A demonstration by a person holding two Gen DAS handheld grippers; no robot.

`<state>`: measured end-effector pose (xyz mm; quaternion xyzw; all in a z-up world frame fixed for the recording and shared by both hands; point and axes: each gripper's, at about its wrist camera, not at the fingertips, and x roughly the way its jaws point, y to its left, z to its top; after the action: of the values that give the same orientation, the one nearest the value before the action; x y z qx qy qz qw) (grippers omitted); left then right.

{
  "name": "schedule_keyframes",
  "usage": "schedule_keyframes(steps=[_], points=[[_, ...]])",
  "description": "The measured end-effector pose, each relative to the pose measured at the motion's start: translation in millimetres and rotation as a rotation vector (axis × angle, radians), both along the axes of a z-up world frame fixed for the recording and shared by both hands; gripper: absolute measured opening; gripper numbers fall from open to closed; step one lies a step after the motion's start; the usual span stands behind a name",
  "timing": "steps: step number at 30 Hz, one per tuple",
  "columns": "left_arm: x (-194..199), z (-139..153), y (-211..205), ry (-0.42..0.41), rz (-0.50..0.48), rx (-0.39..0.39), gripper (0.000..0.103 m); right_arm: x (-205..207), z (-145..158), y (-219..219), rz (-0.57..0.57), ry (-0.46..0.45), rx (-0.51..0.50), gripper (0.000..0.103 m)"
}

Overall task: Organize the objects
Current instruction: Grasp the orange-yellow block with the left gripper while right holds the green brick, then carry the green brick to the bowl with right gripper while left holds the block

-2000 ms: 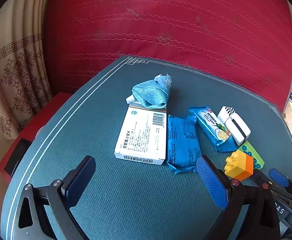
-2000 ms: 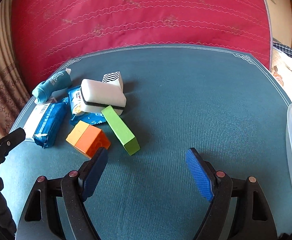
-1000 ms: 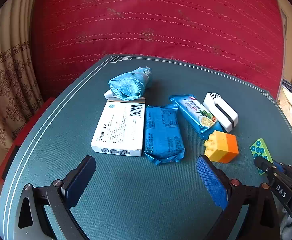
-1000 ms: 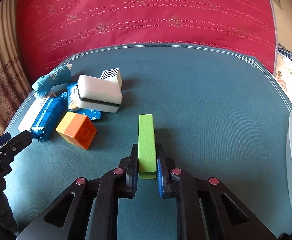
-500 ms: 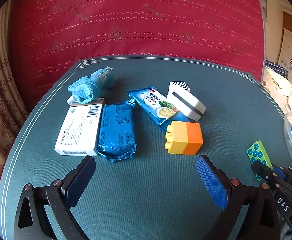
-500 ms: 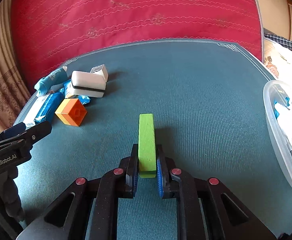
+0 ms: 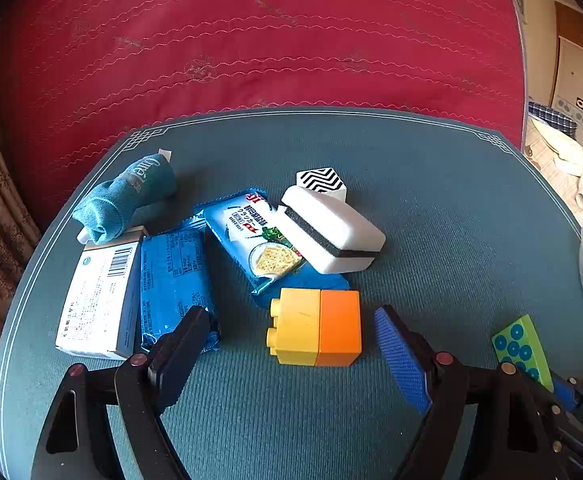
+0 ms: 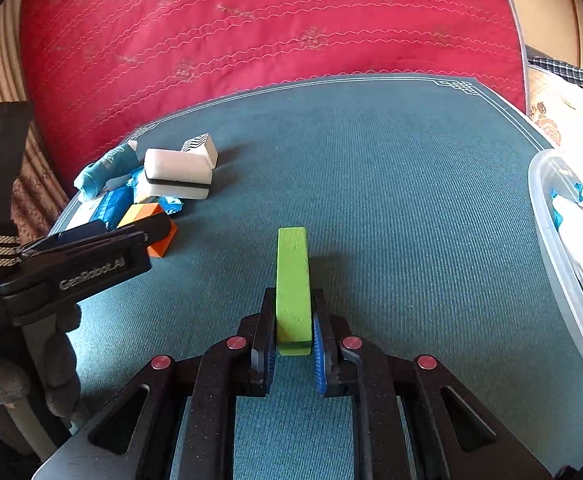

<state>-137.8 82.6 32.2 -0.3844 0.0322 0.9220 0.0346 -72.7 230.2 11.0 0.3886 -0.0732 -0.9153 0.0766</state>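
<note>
While the right gripper (image 8: 293, 344) clamps its fingers on the green block (image 8: 292, 280) at frame centre, the left gripper (image 7: 291, 356), fingers apart, brackets the yellow-orange block (image 7: 315, 332); other items remain clustered upper left on the counter (image 8: 391, 184).

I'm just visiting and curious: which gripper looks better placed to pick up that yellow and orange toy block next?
The left gripper. Its jaws are open and empty, with the yellow and orange block right between its fingertips. The right gripper is already shut on the green block, so it has no free grip.
</note>
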Motion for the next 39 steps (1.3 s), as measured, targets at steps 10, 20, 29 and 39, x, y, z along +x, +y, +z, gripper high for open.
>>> schedule_keyframes(steps=[10,20,29,39], points=[[5.2,-5.5,14.7,0.008,-0.062,-0.009,0.062,0.5,-0.8,0.8,0.001,0.000,-0.008,0.016],[15.8,-3.2,3.0,-0.012,-0.106,0.096,0.044,0.5,-0.3,0.3,0.001,-0.001,-0.008,0.016],[35.0,3.0,0.9,-0.001,-0.124,0.149,0.044,0.5,-0.1,0.0,0.001,0.000,-0.010,0.015],[46.2,2.6,15.4,-0.001,-0.159,0.147,0.045,10.0,4.9,10.6,-0.037,0.042,-0.049,0.016]])
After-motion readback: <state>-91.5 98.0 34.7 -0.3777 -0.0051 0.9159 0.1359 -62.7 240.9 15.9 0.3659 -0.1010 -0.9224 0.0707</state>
